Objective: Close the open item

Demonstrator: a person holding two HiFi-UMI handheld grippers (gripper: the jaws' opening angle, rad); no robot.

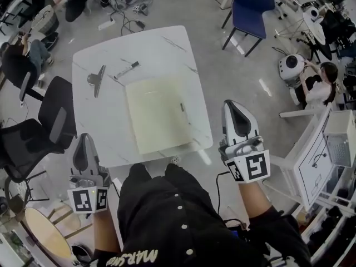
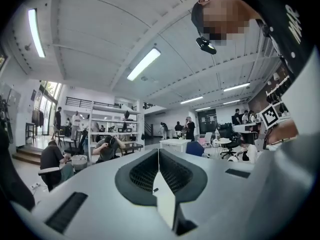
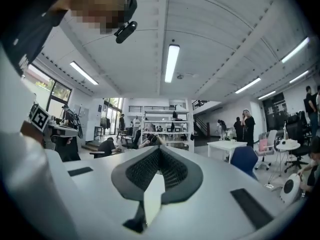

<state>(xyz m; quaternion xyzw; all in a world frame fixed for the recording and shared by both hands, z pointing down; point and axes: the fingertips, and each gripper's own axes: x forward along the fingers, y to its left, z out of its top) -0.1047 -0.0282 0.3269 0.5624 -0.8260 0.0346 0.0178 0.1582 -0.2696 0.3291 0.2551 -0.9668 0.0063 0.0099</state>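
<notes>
- Left claw, right claw: both pressed together, empty, off the table's 6 o'clock edge.
- Yellow folder lies flat mid-table, long axis 12-to-6 — I read it at 11 o'clock from the nearer right claw.

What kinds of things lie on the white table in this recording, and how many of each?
pale yellow folder: 1
metal clip: 1
marker pen: 1
Total: 3
</notes>
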